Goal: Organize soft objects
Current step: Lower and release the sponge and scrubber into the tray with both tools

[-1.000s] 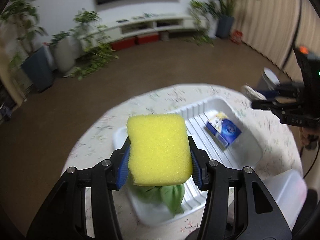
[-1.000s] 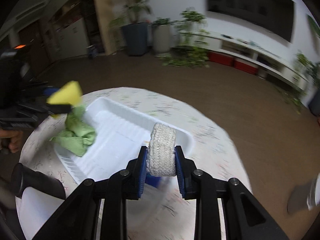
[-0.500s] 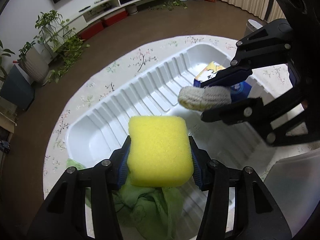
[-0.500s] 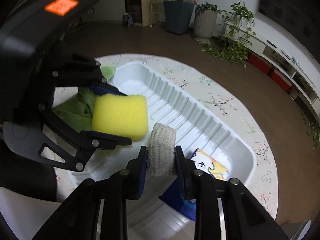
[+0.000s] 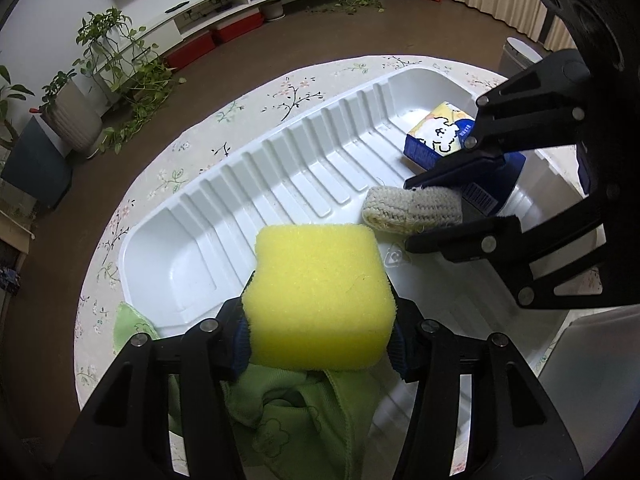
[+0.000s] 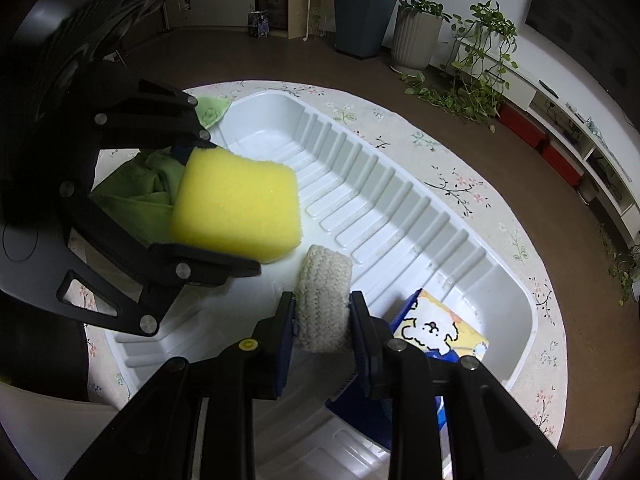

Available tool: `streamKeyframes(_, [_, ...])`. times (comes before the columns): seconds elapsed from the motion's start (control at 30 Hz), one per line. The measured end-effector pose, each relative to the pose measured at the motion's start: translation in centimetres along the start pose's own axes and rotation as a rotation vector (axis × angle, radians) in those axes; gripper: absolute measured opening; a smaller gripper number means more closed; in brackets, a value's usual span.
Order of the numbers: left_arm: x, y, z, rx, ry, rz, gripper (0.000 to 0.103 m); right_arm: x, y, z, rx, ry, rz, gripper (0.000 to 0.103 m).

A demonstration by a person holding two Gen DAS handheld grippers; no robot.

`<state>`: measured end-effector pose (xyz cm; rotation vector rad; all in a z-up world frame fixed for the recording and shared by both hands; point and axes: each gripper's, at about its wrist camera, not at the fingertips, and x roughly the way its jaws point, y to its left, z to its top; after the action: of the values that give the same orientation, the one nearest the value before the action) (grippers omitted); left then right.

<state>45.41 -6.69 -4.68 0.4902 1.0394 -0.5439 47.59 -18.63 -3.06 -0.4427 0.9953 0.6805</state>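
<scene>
Sponge (image 5: 320, 296) sitting clamped in left gripper (image 5: 318, 338), hovering over tray (image 5: 224, 196) above green cloth (image 5: 292, 412). Right gripper (image 6: 322, 314) squeezing knit pad (image 6: 323, 300) over tray middle, near sponge. Blue pack (image 5: 436, 138) lying at tray's far end. Tray resting on floral table (image 5: 168, 168).
</scene>
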Motion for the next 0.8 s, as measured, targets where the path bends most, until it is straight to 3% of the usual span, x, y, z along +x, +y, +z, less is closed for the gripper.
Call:
streamKeyframes(0.13, [0.0, 0.0, 0.0, -0.002, -0.01, 0.003, 0.057, 0.0, -0.1, -0.1, 0.006, -0.005, -0.007, 0.031])
streamKeyframes(0.3, [0.3, 0.4, 0.0, -0.012, -0.025, 0.016, 0.07, 0.0, -0.1, -0.1, 0.012, -0.019, -0.004, 0.048])
streamKeyframes(0.47, [-0.1, 0.8, 0.1, -0.03, -0.038, 0.012, 0.072, -0.8, -0.3, 0.0, 0.018, -0.055, -0.013, 0.065])
streamKeyframes(0.6, [-1.5, 1.7, 0.2, -0.061, -0.085, -0.001, 0.078, -2.1, -1.0, 0.0, 0.037, -0.096, -0.022, 0.068])
streamKeyframes(0.8, [-3.3, 2.8, 0.2, -0.098, -0.131, 0.005, 0.079, -4.0, -2.5, -0.2, 0.096, -0.157, -0.026, 0.073])
